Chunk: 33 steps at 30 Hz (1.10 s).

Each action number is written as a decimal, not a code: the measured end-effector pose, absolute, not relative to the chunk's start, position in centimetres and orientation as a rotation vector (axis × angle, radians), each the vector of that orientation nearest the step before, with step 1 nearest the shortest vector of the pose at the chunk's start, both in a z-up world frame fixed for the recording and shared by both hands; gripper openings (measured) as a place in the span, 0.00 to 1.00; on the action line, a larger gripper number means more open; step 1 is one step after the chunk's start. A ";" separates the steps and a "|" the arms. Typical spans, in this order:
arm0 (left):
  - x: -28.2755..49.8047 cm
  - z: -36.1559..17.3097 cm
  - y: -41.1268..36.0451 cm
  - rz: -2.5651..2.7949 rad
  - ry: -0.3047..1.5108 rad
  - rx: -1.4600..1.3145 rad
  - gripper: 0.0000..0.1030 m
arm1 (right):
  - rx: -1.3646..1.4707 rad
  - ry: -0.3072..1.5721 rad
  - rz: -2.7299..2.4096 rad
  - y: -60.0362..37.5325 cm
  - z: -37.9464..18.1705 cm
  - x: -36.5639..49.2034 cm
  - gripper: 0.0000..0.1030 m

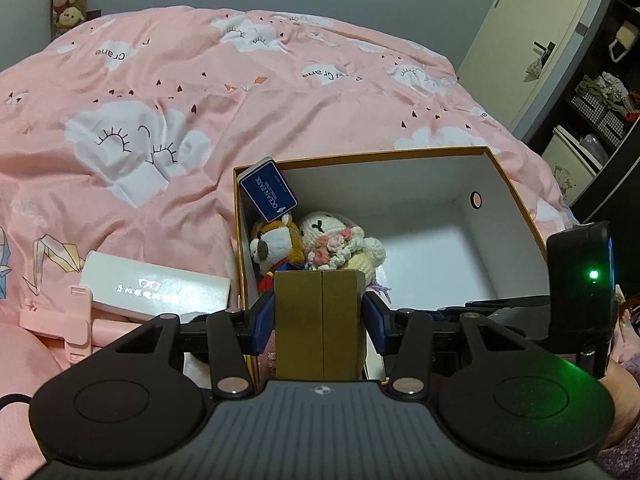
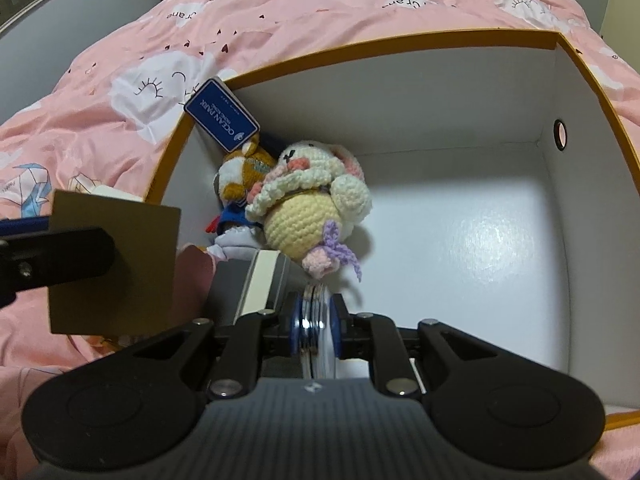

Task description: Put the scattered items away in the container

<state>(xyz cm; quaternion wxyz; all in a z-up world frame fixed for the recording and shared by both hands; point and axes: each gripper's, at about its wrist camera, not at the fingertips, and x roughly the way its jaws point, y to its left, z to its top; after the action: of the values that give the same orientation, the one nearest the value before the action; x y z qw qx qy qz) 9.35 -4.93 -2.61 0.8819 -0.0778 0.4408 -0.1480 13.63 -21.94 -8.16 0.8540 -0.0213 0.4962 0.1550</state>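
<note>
Left gripper [image 1: 320,312] clamps gold box [image 1: 320,320] | right gripper [image 2: 316,320] pinches thin disc [image 2: 316,312] | risk: gold box snags container [image 2: 400,46] rim at 9 o'clock, slips.

Pink cloud-print duvet [image 1: 280,92] — gold box [image 1: 320,320], orange-rimmed white container [image 1: 516,196]

Left gripper [image 1: 320,312], right gripper [image 2: 316,320] clamped.

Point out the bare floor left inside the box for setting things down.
Free: the box's white floor between the crochet bunny and the wall with the round hole. Crowded: the corner under the blue card, where the bunny and the brown plush sit.
</note>
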 end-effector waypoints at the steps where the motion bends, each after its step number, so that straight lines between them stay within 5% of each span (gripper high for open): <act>1: 9.3 -2.6 -4.9 -0.310 0.918 -0.164 0.52 | -0.041 1.045 0.327 -21.9 -8.1 13.6 0.20; 12: 9.3 -2.5 -5.0 -0.309 0.921 -0.177 0.52 | 0.044 1.095 0.374 -22.6 -7.7 12.8 0.20; 33: 10.0 -2.0 -7.1 -0.354 0.921 -0.162 0.51 | 0.000 0.985 0.384 -24.7 -3.9 12.2 0.36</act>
<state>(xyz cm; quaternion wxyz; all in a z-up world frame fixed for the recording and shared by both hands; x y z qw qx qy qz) 9.98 -7.11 -1.96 0.8776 -0.0775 0.4415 -0.1700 12.17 -24.66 -3.92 0.8636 0.0002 0.4697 0.1831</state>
